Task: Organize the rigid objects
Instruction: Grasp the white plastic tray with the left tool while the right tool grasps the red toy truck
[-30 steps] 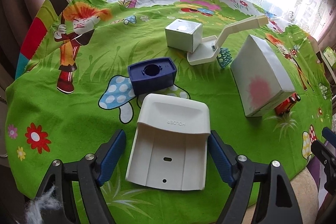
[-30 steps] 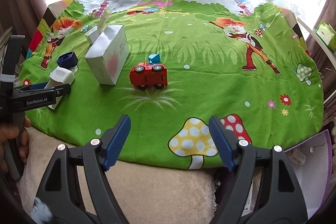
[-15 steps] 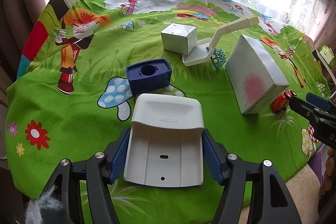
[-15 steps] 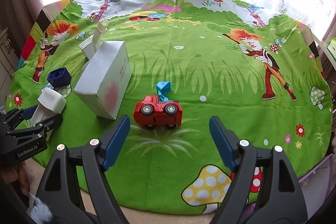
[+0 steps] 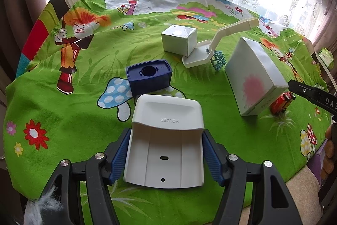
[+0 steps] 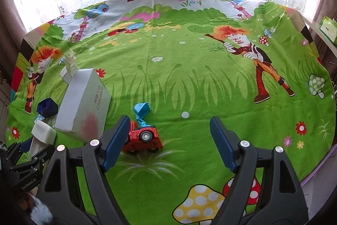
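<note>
We are pinching the white holder (image 5: 166, 144) in our left gripper (image 5: 166, 157), whose jaws have just been closing; the blue pads are now pressing on both its side edges as it lies on the green tablecloth (image 5: 63, 115). The navy block (image 5: 149, 77) is sitting just beyond it at twelve o'clock, the big white box (image 5: 252, 75) at two o'clock. We are holding our right gripper (image 6: 168, 142) wide open and empty, with the red toy truck (image 6: 143, 138) lying just inside its left pad (image 6: 114, 142)
</note>
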Tool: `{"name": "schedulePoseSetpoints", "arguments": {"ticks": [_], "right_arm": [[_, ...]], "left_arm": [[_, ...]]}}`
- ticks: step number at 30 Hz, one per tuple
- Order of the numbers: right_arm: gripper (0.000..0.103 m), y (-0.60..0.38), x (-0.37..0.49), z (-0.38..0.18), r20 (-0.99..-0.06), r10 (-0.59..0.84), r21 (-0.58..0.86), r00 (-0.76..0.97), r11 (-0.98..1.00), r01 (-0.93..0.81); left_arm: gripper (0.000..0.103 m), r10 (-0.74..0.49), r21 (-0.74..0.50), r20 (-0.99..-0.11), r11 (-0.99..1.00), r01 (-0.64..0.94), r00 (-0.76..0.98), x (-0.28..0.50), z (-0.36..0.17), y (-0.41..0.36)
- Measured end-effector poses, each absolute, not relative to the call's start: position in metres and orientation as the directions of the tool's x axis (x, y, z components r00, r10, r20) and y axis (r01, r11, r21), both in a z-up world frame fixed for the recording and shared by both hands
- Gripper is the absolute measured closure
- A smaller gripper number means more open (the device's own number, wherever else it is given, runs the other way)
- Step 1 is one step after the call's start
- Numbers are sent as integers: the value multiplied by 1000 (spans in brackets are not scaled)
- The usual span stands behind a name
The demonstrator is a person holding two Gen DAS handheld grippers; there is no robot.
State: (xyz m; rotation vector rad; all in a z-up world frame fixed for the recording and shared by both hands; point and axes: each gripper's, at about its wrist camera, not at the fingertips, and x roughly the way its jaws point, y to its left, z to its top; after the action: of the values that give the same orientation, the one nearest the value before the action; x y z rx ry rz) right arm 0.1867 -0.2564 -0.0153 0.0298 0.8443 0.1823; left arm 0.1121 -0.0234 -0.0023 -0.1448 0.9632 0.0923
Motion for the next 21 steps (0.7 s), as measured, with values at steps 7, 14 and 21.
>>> {"name": "schedulePoseSetpoints", "arguments": {"ticks": [7, 14, 21], "right_arm": [[23, -261, 183, -24, -766, 195, 122, 612, 980, -158], [23, -270, 168, -27, -774, 206, 132, 598, 977, -165], [23, -273, 164, -27, -782, 199, 122, 590, 978, -167]], "left_arm": [[37, 11, -87, -822, 986, -144, 570, 112, -2, -23], [37, 7, -92, -821, 985, -144, 571, 113, -2, -23], [37, 4, -96, -820, 985, -144, 572, 113, -2, -22]]}}
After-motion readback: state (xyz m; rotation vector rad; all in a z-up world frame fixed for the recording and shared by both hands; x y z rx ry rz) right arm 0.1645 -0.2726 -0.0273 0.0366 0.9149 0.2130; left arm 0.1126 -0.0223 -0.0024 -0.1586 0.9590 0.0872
